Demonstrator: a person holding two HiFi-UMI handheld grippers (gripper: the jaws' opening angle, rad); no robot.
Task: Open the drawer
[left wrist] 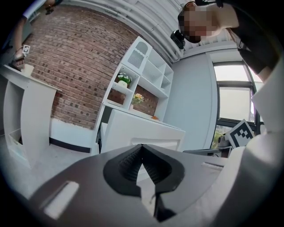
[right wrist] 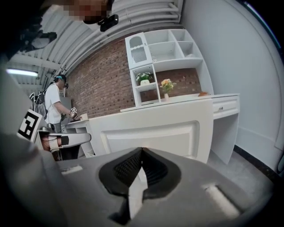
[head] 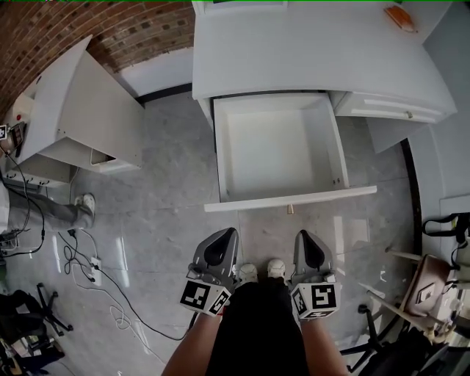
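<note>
Since both claws hang close in front of the person's body, just above the shoes (head: pixel 261 270), neither is touching anything. The left claw (head: pixel 226 233) has its jaws pressed together with nothing between them, as the left gripper view shows (left wrist: pixel 142 147). The right claw (head: pixel 305 235) is likewise closed and empty, its ribbed pads meeting tip to tip in the right gripper view (right wrist: pixel 142 150).

Beyond them lies a strip of bare grey floor (head: pixel 161 191), and then the drawer (head: pixel 294 198). It stands pulled well out from under the white tabletop (head: pixel 308 51), with its front panel facing the claws and a small knob (head: pixel 290 209) at the middle of that panel. Its white inside looks bare. Both gripper views look level at that same front panel (right wrist: pixel 155 128), apart from the jaws. Behind the tabletop rise a white shelf (right wrist: pixel 164 57) and a brick wall (head: pixel 88 22).

Judging by how far the drawer stands out, the pull looks finished and the claws are clear of the knob. If anything remains, it is only to keep both claws back from the panel. Pulling further would call for opening one claw and closing it on the knob again.
</note>
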